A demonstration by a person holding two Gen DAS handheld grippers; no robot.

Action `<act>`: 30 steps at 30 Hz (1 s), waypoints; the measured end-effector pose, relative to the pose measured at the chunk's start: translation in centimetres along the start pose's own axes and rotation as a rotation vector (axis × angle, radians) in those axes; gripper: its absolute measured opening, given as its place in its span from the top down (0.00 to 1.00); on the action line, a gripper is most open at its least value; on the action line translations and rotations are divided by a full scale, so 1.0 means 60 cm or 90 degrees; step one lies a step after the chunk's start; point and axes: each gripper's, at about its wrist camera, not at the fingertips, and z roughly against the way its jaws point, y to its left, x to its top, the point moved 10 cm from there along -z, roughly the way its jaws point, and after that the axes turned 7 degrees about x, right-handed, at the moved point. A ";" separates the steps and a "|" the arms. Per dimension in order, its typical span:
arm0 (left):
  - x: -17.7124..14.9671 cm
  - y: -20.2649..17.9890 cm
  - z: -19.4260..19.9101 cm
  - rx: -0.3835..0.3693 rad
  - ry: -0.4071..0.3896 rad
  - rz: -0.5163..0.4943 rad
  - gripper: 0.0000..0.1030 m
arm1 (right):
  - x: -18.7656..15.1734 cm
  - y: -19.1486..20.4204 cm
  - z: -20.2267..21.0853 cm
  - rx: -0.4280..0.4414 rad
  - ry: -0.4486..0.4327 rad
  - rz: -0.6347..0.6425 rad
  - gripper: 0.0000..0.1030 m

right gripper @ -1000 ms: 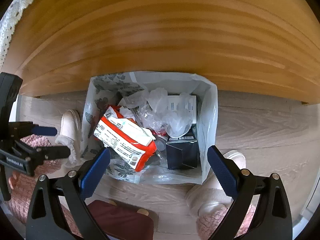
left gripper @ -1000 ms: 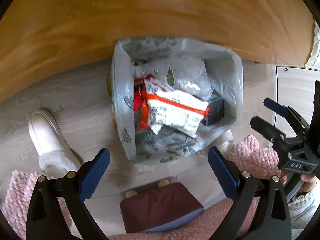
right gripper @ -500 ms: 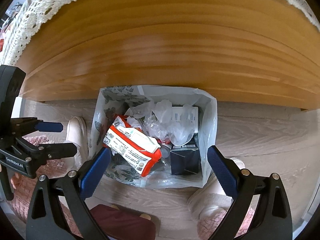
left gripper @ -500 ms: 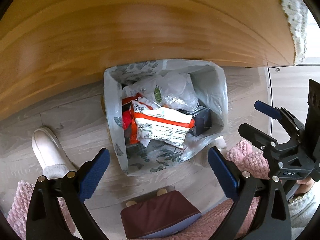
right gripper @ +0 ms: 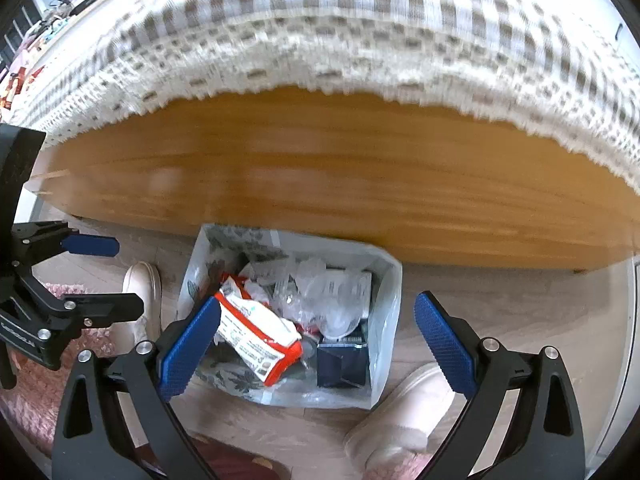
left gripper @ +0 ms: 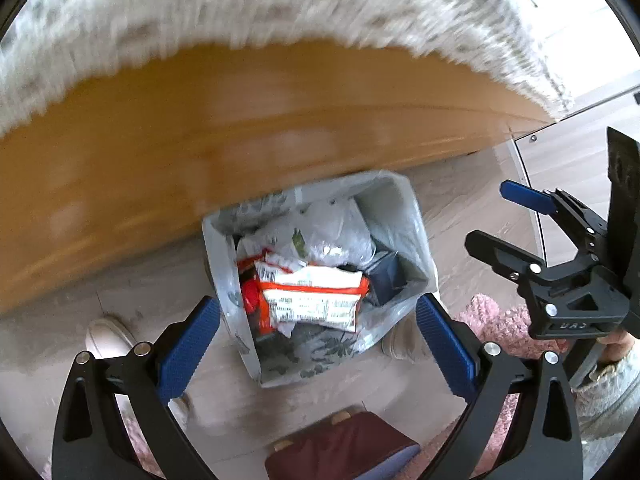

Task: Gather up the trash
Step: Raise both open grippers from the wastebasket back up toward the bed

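A bin lined with a leaf-print plastic bag (left gripper: 404,216) stands on the floor below a wooden table edge; it also shows in the right wrist view (right gripper: 386,292). Inside lie a red-and-white snack packet (left gripper: 312,300) (right gripper: 256,336), clear crumpled plastic (left gripper: 336,232) (right gripper: 320,300) and a dark box (left gripper: 386,280) (right gripper: 342,364). My left gripper (left gripper: 318,344) is open and empty, high above the bin. My right gripper (right gripper: 318,344) is open and empty above it too. Each gripper shows in the other's view, the right one (left gripper: 516,224) and the left one (right gripper: 104,276).
A wooden table side (right gripper: 320,168) with a lace-edged checked cloth (right gripper: 320,40) fills the top. White slippers (right gripper: 400,420) (left gripper: 108,340), pink fluffy trousers (left gripper: 504,328) and a dark red stool (left gripper: 344,448) are around the bin on the pale wood floor.
Both grippers have risen away from the bin, which looks smaller and lower. The tablecloth edge has come into view at the top. Both stay open.
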 end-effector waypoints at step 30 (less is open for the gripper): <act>0.093 -0.034 0.176 0.036 -0.303 -0.104 0.08 | 0.104 0.020 0.155 0.007 -0.311 0.060 0.09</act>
